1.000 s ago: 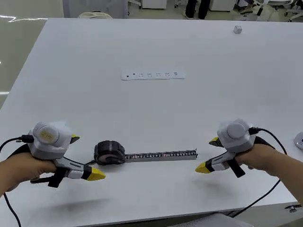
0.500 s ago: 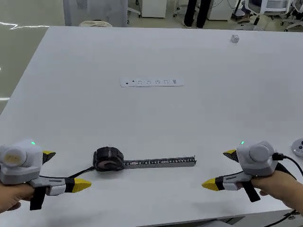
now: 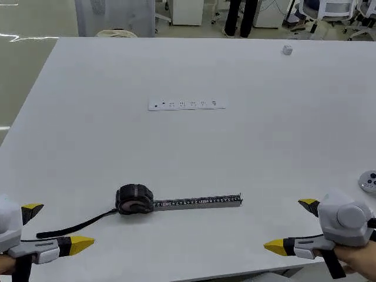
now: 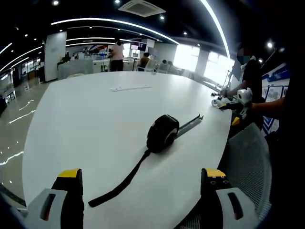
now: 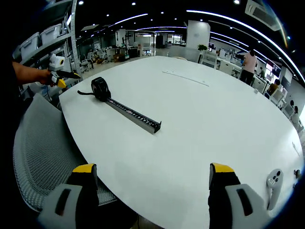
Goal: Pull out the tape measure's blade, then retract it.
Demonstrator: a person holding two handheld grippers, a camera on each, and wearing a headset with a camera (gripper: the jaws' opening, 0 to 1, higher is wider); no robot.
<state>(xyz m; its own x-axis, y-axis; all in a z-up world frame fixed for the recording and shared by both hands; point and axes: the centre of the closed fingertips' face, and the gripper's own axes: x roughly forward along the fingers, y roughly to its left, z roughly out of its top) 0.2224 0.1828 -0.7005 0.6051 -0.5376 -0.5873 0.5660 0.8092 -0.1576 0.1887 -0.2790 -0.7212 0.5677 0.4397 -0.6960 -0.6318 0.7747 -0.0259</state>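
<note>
A black tape measure [image 3: 134, 199] lies on the white table [image 3: 188, 70], its blade [image 3: 198, 202] pulled out to the right and lying flat. A black wrist strap [image 3: 75, 225] trails left from its case. My left gripper [image 3: 56, 226] is open at the table's front left corner, apart from the strap. In the left gripper view the tape measure [image 4: 163, 132] lies ahead between the open jaws. My right gripper [image 3: 292, 226] is open at the front right, well clear of the blade's tip [image 3: 239, 199]. The right gripper view shows the blade [image 5: 133, 115] and case [image 5: 100, 88].
A white power strip [image 3: 186, 104] lies mid-table. A small white cube [image 3: 287, 50] sits far right at the back. A round white device [image 3: 368, 181] rests at the right edge. People and chairs stand beyond the table's far edge.
Both grippers have drawn back toward the front corners, away from the tape measure. The tape measure stays put with its blade out. The head camera has tilted slightly.
</note>
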